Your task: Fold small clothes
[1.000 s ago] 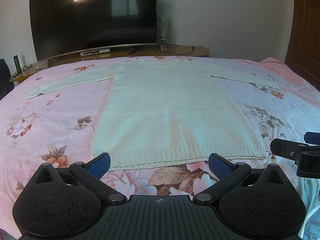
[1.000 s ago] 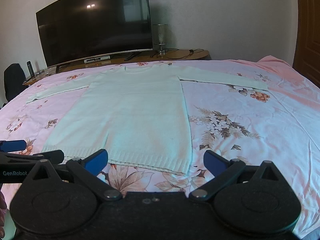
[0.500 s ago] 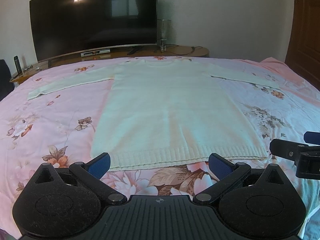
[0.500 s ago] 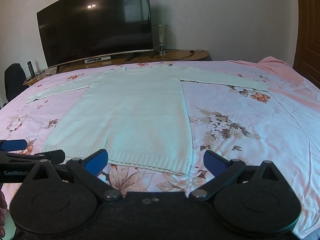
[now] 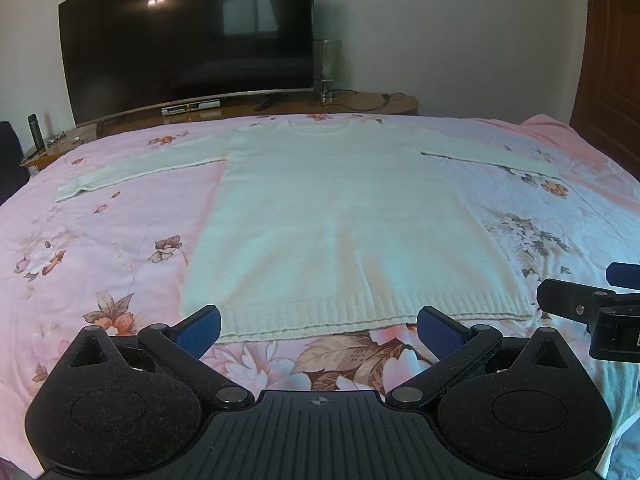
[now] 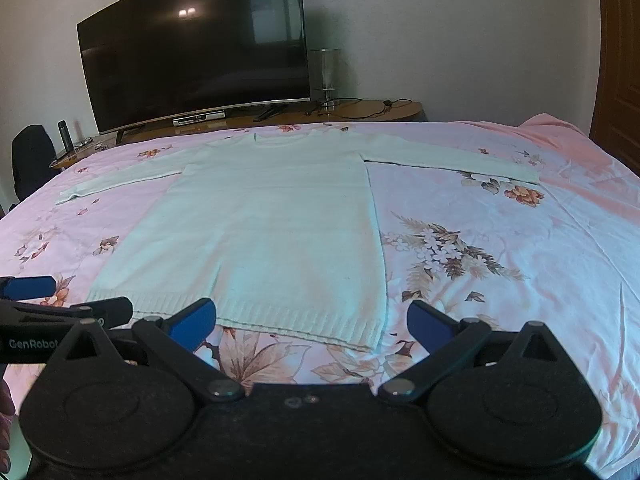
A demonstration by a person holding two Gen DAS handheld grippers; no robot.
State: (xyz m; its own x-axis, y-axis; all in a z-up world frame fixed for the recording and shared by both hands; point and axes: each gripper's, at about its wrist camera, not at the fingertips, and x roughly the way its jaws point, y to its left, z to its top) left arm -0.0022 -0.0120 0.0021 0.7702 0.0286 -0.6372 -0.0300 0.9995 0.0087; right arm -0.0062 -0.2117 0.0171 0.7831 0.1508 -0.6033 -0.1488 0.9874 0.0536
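Your left gripper (image 5: 318, 330) hovers with jaws spread wide at the bed's (image 5: 100, 248) near edge, just short of the white sweater's (image 5: 340, 224) ribbed hem. The sweater lies flat mid-bed, sleeves outstretched. Your right gripper (image 6: 311, 325), also spread and holding nothing, faces the hem's right corner.

Dark television (image 5: 188, 36), perhaps glass lamp (image 5: 328, 68)

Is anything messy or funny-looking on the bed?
Nothing stands out. The white sweater lies flat and straight on the pink flowered bedsheet, both sleeves spread out to the sides. The left gripper and right gripper are open, touching nothing.
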